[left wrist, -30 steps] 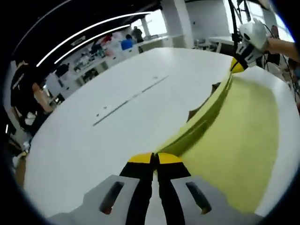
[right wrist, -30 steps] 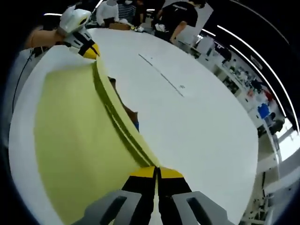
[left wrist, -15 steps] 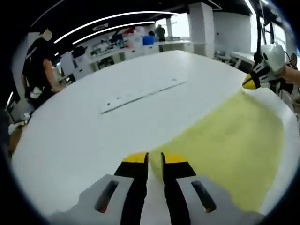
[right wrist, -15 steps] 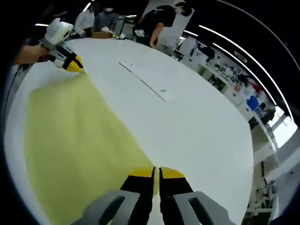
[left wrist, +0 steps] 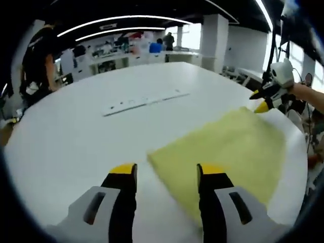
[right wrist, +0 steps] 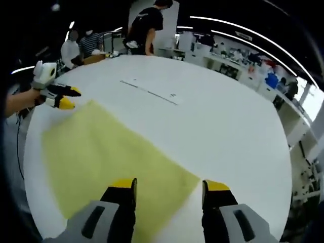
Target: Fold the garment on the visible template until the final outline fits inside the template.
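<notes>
One yellow garment lies flat on one white tabletop. Two tools: left tool, right tool (both with jaws spread). One long strip lies across the tabletop.

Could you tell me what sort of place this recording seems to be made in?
Probably an open-plan lab or workshop: a large white table with a yellow garment on it, cluttered benches along the far wall, strip ceiling lights, and a person standing nearby.
</notes>
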Demonstrator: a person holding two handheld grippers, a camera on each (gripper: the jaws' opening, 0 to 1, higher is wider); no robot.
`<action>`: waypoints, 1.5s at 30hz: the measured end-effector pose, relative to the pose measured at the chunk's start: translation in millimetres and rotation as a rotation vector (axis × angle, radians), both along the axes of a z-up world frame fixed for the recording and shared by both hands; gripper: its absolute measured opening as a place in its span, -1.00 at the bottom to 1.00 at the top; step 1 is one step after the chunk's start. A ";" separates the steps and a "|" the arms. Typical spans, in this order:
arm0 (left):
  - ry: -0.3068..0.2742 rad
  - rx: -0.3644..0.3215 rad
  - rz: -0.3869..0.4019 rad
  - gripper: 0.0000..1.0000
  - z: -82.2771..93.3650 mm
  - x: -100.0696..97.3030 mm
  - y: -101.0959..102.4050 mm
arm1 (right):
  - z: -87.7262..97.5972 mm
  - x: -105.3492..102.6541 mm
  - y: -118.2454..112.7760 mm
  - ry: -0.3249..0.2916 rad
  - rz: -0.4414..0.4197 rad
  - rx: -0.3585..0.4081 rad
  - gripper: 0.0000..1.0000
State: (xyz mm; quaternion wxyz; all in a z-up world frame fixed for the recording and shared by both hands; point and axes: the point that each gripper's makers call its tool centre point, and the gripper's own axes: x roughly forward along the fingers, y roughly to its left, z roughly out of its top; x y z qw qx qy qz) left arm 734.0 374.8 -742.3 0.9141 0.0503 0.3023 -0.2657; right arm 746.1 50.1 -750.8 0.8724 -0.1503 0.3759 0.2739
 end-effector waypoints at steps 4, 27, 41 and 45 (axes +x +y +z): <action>0.016 -0.061 0.007 0.03 5.3 -12.9 -0.5 | 1.2 -13.5 2.0 0.035 -0.004 0.047 0.14; 0.084 -0.115 -0.035 -0.03 0.3 -85.9 -1.1 | -4.8 -108.7 -3.2 0.160 0.022 0.155 0.32; 0.138 -0.144 0.015 -0.20 -19.5 -117.5 1.0 | -18.9 -138.4 -13.6 0.189 -0.053 0.206 -0.09; 0.157 -0.157 0.031 -0.28 -25.6 -123.7 1.2 | -23.7 -146.2 -14.9 0.209 -0.074 0.219 -0.20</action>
